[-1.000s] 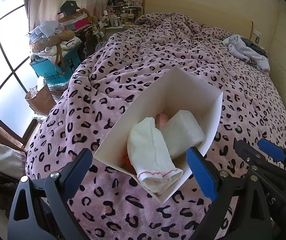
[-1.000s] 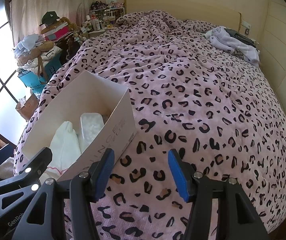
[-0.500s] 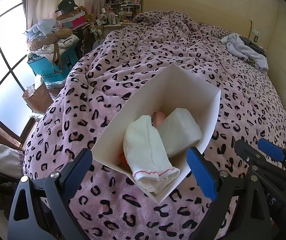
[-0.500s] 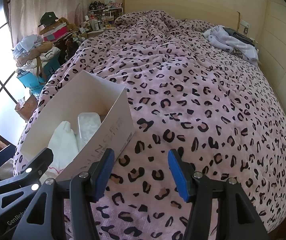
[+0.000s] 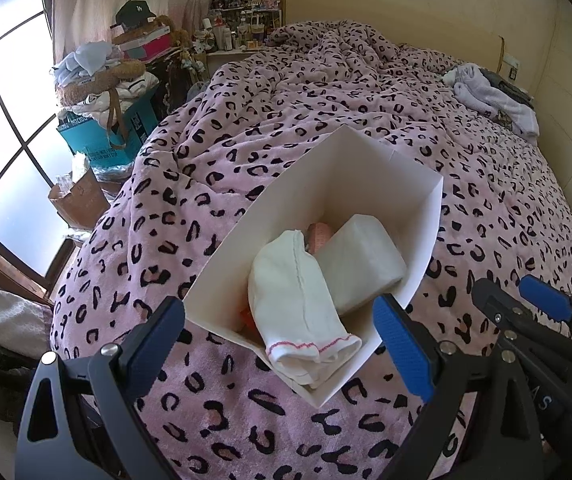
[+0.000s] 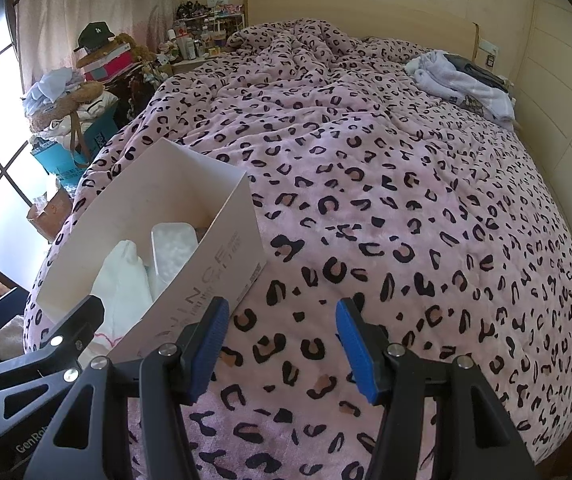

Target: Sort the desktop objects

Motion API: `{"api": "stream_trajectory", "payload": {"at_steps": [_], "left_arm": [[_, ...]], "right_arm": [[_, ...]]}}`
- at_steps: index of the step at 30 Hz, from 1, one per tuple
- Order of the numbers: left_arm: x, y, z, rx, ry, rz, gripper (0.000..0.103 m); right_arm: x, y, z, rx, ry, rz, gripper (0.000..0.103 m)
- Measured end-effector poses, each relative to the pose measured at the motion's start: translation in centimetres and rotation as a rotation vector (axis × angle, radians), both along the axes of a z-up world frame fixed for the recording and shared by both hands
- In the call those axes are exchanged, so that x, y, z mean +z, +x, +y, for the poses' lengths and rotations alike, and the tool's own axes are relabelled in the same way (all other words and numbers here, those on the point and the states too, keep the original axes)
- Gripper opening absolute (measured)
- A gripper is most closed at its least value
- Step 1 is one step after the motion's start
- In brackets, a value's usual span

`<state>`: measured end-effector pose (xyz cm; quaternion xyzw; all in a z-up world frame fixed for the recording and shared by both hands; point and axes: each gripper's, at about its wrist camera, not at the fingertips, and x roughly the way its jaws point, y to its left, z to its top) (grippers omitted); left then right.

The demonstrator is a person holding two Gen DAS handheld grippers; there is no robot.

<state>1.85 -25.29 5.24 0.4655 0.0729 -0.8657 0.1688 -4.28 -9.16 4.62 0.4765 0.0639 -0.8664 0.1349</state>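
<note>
While both grippers hang just above the bed, neither has hold of anything. The left gripper (image 5: pixel 278 332) has its blue pads spread wide, one on either side of the near corner of a white box (image 5: pixel 370 176), with a clear gap to the card on both sides. The right gripper (image 6: pixel 282 344) is parted about halfway over bare blanket, just to the right of the box, with nothing between its pads.

The box sits open-topped on a pink leopard-print blanket (image 6: pixel 406 208), near the foot of the bed. Inside it lie a white sock with a pink stitched cuff (image 5: pixel 298 312), its cuff end draped over the near corner, a white wrapped packet (image 5: pixel 360 264) beside it, and a pink item (image 5: pixel 318 236) mostly buried behind them. These look like the sorted things, already gathered in one container; no loose items remain on the blanket near the grippers, so the sorting appears close to finished.

Grey lettering runs along the outer side of the box, seen in the right view; it is too skewed to read with confidence. Beyond the bed, a teal bag (image 5: pixel 106 136) carries white print that cannot be made out, and a black cap (image 5: pixel 134 14) on a pile of clutter bears a small white logo. Folded clothes (image 6: pixel 458 76) rest by the headboard.
</note>
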Motion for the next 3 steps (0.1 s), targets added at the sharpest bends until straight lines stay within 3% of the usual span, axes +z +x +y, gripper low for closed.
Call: {"api": "stream_trajectory", "payload": {"at_steps": [3], "left_arm": [[0.1,0.04,0.05,0.003,-0.012,0.005,0.096]], "right_arm": [[-0.09,-0.08,0.04,0.001,0.0,0.001,0.057]]}}
